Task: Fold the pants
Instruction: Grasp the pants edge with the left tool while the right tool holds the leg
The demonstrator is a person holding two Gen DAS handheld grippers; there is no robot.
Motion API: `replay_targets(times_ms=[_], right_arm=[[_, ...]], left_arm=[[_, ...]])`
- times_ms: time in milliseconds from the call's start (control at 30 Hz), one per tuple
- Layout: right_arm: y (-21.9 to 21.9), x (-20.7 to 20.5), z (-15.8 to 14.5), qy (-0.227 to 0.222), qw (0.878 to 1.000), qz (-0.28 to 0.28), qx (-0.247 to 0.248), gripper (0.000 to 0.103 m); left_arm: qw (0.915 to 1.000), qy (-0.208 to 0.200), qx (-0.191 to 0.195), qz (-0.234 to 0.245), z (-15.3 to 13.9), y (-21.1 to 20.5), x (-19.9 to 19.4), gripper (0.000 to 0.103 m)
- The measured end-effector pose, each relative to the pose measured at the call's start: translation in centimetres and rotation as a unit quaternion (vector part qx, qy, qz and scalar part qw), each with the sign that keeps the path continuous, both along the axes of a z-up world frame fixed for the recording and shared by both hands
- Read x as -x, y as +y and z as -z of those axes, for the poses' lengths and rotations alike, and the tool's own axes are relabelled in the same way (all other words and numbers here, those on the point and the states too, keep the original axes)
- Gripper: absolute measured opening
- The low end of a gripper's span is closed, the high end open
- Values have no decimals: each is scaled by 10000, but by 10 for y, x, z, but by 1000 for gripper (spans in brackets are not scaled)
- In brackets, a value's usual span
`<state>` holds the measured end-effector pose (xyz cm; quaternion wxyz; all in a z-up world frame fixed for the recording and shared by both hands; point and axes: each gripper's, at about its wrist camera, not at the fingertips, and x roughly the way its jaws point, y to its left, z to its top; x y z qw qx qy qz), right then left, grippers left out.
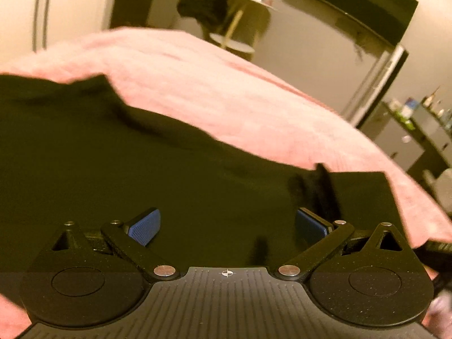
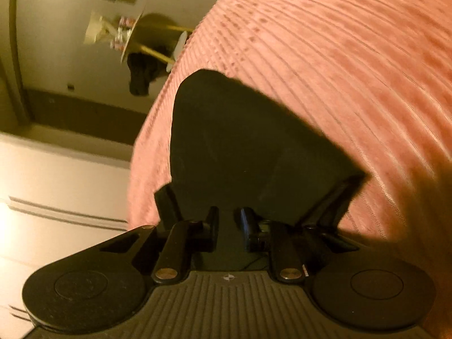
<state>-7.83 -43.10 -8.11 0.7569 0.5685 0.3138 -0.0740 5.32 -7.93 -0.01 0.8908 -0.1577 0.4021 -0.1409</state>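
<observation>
Black pants (image 1: 141,155) lie spread on a pink bedspread (image 1: 226,84). My left gripper (image 1: 227,226) is open just above the pants, its blue pads wide apart with nothing between them. In the right wrist view my right gripper (image 2: 228,223) has its jaws close together on a fold of the black pants (image 2: 240,141), which stretch away from it over the pink bedspread (image 2: 339,56). A black drawstring (image 1: 325,186) lies on the fabric near the left gripper's right finger.
A small round gold side table (image 1: 248,2) with ornaments and a dark garment stands beyond the bed's far edge. A dark dresser (image 1: 418,130) with bottles stands at the right. A wall-mounted TV (image 1: 353,5) hangs above. White wardrobe doors (image 2: 56,183) are beside the bed.
</observation>
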Motion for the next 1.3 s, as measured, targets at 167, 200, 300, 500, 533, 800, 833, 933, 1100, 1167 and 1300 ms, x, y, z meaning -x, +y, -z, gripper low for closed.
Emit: replay_targets(times_ms=[167, 200, 300, 500, 533, 800, 833, 933, 1100, 1167, 1300], right_arm=[[0, 10, -7, -553, 9984, 84, 41, 28], [-1, 14, -10, -636, 9979, 121, 76, 29], [-4, 19, -10, -847, 9962, 183, 29, 31], [-8, 17, -5, -826, 9964, 187, -68, 31], [-8, 18, -4, -845, 9962, 187, -80, 31], [-4, 15, -8, -932, 9956, 121, 39, 39], [-3, 15, -9, -957, 9953, 121, 56, 40], [-2, 16, -12, -1082, 9940, 141, 121, 43], [2, 26, -31, -1565, 9862, 143, 516, 43], [5, 31, -38, -1683, 9834, 140, 670, 43], [13, 38, -51, -1413, 9837, 30, 1115, 43]], left_arm=[[9996, 258, 126, 78, 7, -23, -27, 103], [9991, 359, 202, 29, 7, -25, -29, 103], [9934, 553, 996, 157, 2, -29, -29, 103], [9907, 915, 797, 618, 23, -59, -43, 103], [9893, 944, 940, 598, 24, -59, -44, 103], [9723, 1272, 1823, 727, 39, -73, -56, 94], [9702, 1325, 1879, 764, 40, -77, -56, 61], [9724, 1517, 1625, 715, 43, -92, -55, 19], [9730, 1176, 1882, 632, 27, -70, -49, 13], [9735, 945, 1986, 630, 14, -49, -46, 12], [9854, 655, 1476, 531, -8, 1, -38, 13]])
